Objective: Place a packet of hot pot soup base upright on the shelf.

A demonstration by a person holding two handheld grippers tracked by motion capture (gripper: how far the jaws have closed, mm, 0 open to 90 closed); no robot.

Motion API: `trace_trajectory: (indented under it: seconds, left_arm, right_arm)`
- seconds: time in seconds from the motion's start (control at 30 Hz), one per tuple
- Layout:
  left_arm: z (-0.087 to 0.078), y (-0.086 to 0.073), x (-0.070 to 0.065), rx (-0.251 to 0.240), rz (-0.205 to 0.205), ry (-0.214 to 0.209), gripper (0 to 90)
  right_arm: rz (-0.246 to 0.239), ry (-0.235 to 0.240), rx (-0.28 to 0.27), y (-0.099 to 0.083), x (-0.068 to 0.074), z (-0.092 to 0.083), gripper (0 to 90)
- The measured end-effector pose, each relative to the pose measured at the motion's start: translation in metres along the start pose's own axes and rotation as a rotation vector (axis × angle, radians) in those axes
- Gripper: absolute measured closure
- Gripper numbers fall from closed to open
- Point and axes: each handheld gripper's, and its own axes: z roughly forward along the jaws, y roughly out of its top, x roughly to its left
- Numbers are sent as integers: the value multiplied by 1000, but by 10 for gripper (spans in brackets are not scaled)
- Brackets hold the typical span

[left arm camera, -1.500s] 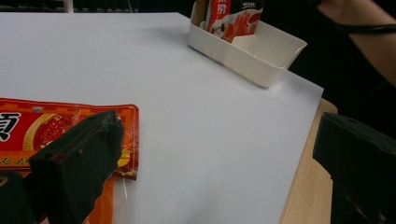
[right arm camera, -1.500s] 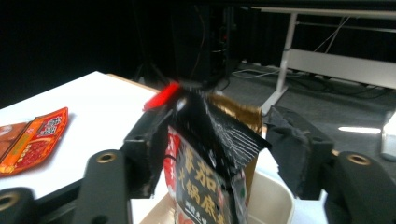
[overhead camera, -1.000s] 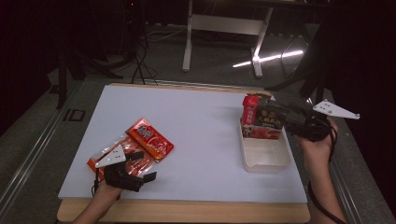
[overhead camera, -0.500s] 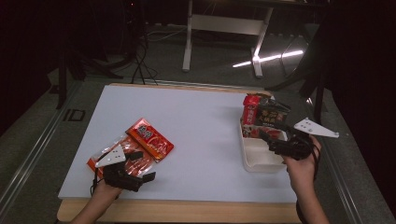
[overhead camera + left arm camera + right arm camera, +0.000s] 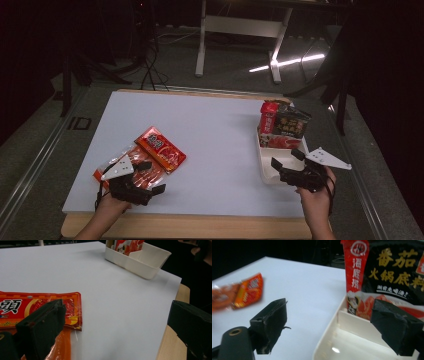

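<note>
R gripper (image 5: 289,163) dropped back over tray (image 5: 267,172), jaws just opened, empty.

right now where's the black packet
In the high view the black packet stands upright in the far compartment of the white tray, table's right side, beside a red packet.
</note>
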Motion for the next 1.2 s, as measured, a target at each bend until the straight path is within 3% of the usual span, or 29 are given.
trace_trajectory:
  seconds: [0.07,0.1,0.27,0.37,0.4,0.47,0.53,0.63,0.7,0.77,0.83,0.9,0.93,1.0,1.03,1.17,1.2]
  left_arm:
    - [0,0,0,8,-7,3,17]
    - [0,1,0,30,-5,17,17]
    - [-2,3,0,61,-11,23,17]
    - [-6,4,5,64,-31,25,17]
    - [-9,5,7,74,-19,46,43]
    - [-12,6,8,77,-20,48,60]
    - [-16,6,12,81,-24,43,149]
    - [-20,5,17,105,-21,59,174]
    - [-26,4,24,144,-16,99,211]
    - [-29,4,27,156,-15,110,256]
    - [-39,1,36,164,-6,189,319]
    - [-43,0,41,178,-15,207,352]
    - [-51,-2,49,200,-32,232,456]
    - [-54,-3,54,214,-38,252,501]
    - [-58,-4,58,230,-42,278,590]
    - [-74,-9,75,231,-77,361,701]
    - [-77,-10,79,236,-76,399,731]
  right_arm:
    - [-2,-1,4,-3,1,0,142]
    - [-28,-18,21,-8,5,1,145]
    - [-43,16,54,-17,13,3,144]
    - [-34,24,42,-16,13,1,144]
    - [-35,17,29,-15,12,0,144]
    - [-31,25,31,-15,12,-1,144]
    - [-36,26,26,-15,12,-1,144]
    - [-42,27,22,-14,13,-1,144]
    - [-44,34,17,-14,13,-1,144]
    - [-51,33,16,-14,13,-1,144]
    - [-51,37,18,-14,13,-1,145]
    - [-52,41,20,-14,12,0,145]
    - [-53,51,22,-15,12,0,145]
    - [-55,52,25,-15,13,1,145]
    - [-63,56,29,-15,13,1,145]
    - [-66,66,26,-15,14,2,145]
    - [-67,70,25,-15,14,2,145]
